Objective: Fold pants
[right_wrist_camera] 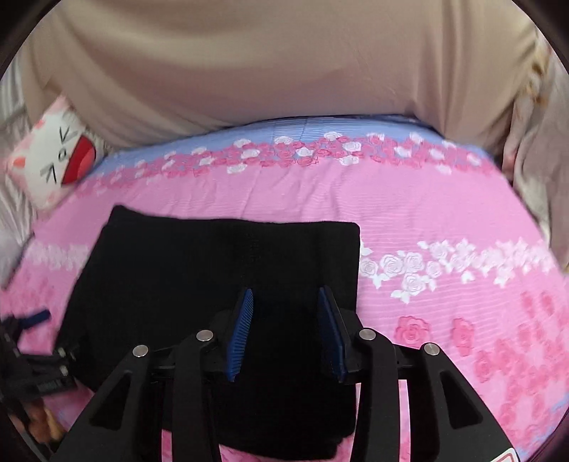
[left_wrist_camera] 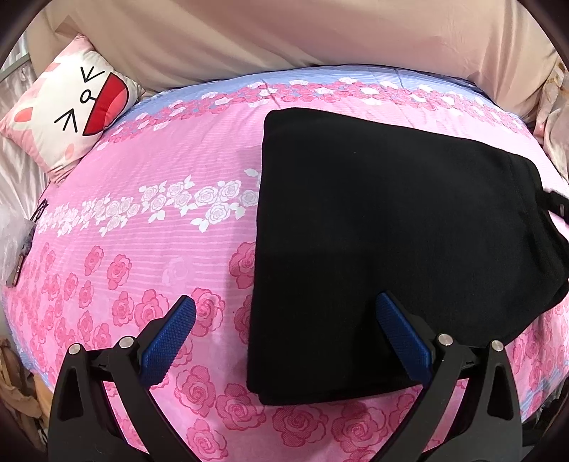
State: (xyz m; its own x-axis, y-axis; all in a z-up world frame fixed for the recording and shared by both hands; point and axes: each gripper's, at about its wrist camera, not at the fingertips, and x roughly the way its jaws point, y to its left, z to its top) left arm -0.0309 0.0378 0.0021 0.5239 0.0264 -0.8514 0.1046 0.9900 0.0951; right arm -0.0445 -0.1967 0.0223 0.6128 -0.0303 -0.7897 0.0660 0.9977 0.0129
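So: bed (left_wrist_camera: 149,256) w/ pink rose sheet fills both views, beige headboard (left_wrist_camera: 320,32) behind, cartoon pillow (left_wrist_camera: 71,106) at far left corner. Pants (left_wrist_camera: 391,231), black, lie flat on the sheet as a compact rectangle, edges fairly square; looks like several layers stacked at the near edge. In the right view the pants (right_wrist_camera: 213,270) sit left of centre, near edge under the tool.

Left gripper (left_wrist_camera: 286,320): released, jaws wide, nothing between the pads; one pad over the sheet, other over the pants' near edge. Right gripper (right_wrist_camera: 286,334): jaws part-open above the cloth, no fabric pinched that I can see; view is blurred.

Step, imo: folding is about done, or one last fold left. Next move calls for either smoothing/squaring the stack, or pinching both near corners together & carrying them over to the far edge evenly.
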